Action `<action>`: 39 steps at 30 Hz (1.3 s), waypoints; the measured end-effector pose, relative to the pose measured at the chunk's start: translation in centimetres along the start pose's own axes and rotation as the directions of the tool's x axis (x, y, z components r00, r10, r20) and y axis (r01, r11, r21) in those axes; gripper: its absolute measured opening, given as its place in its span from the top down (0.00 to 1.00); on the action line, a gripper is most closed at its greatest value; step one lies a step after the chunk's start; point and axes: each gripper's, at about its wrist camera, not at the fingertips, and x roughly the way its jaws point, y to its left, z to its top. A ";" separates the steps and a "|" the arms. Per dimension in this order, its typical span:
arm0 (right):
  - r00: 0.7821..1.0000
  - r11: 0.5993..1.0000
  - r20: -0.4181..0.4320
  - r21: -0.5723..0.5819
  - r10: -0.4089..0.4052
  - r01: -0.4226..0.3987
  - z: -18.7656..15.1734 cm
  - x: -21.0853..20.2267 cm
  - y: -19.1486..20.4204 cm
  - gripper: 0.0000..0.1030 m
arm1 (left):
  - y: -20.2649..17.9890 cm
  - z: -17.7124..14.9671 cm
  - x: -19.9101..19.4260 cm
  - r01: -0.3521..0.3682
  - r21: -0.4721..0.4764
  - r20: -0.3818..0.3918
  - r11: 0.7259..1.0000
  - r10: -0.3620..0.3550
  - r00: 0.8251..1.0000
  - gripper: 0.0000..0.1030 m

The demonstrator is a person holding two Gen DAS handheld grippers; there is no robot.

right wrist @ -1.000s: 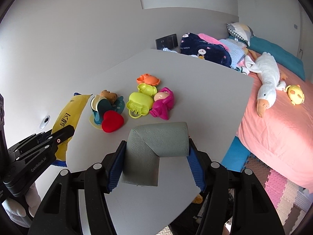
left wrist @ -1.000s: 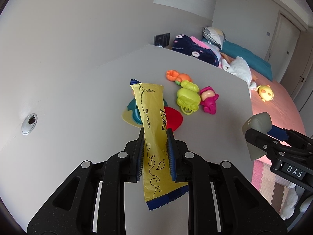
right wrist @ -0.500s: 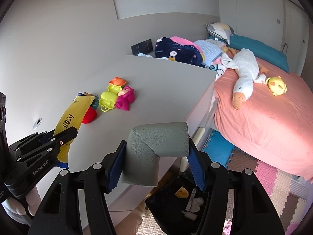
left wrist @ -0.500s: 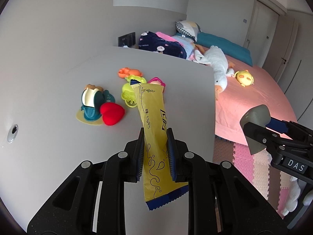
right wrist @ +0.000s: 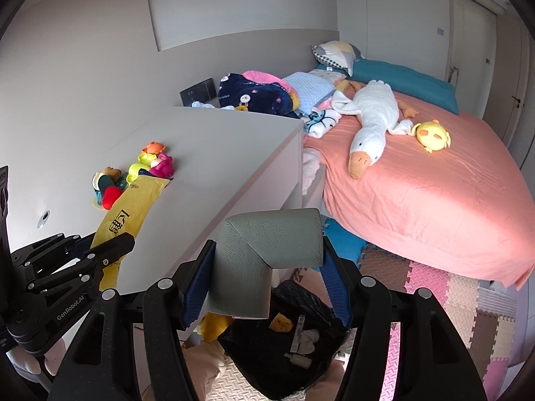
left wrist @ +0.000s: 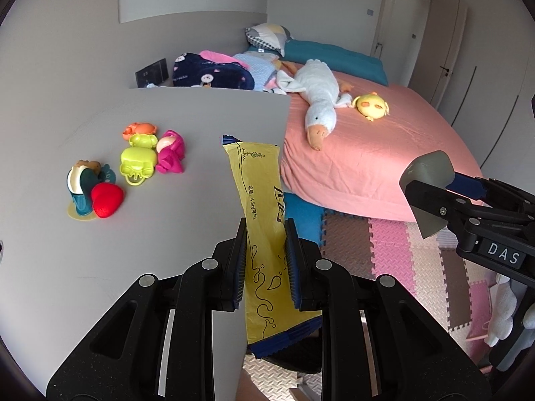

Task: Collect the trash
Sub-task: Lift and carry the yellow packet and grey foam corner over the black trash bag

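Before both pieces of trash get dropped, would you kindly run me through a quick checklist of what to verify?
1. Left gripper clamps the yellow wrapper: ok.
2. Right gripper clamps the grey foam corner piece: ok.
3. Black trash bag open, with trash already inside: ok.
4. Foam piece above the bag opening: ok, roughly, seen from the right wrist.
5. Wrapper above the bag: not ok; it hangs at the table edge.
6. Toys left alone on the table: ok.
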 end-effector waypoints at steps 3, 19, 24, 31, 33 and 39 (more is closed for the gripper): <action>1.000 1.000 0.003 0.020 -0.014 0.014 -0.3 -0.6 -1.3 0.40 | -1.4 0.0 0.4 0.018 0.026 -0.007 1.000 -0.017 1.000 0.80; 0.997 0.993 -0.005 0.092 -0.078 0.078 -2.6 -2.0 -5.9 0.40 | -6.7 -0.4 1.6 0.088 0.127 -0.034 0.988 -0.084 0.996 0.80; 0.995 0.989 -0.010 0.112 -0.095 0.095 -3.1 -2.2 -6.8 0.40 | -7.9 -0.5 2.1 0.107 0.153 -0.050 0.982 -0.101 0.994 0.80; 0.995 0.984 -0.027 0.145 -0.098 0.101 -3.4 -1.7 -7.9 0.40 | -8.9 -0.9 3.1 0.123 0.183 -0.080 0.975 -0.110 0.991 0.80; 0.995 0.984 -0.033 0.148 -0.097 0.101 -3.4 -1.4 -7.9 0.40 | -8.8 -1.0 3.2 0.127 0.183 -0.086 0.975 -0.113 0.990 0.80; 0.995 0.985 -0.052 0.147 -0.088 0.095 -3.4 -0.4 -8.0 0.40 | -8.5 -0.9 4.2 0.123 0.172 -0.107 0.977 -0.106 0.989 0.80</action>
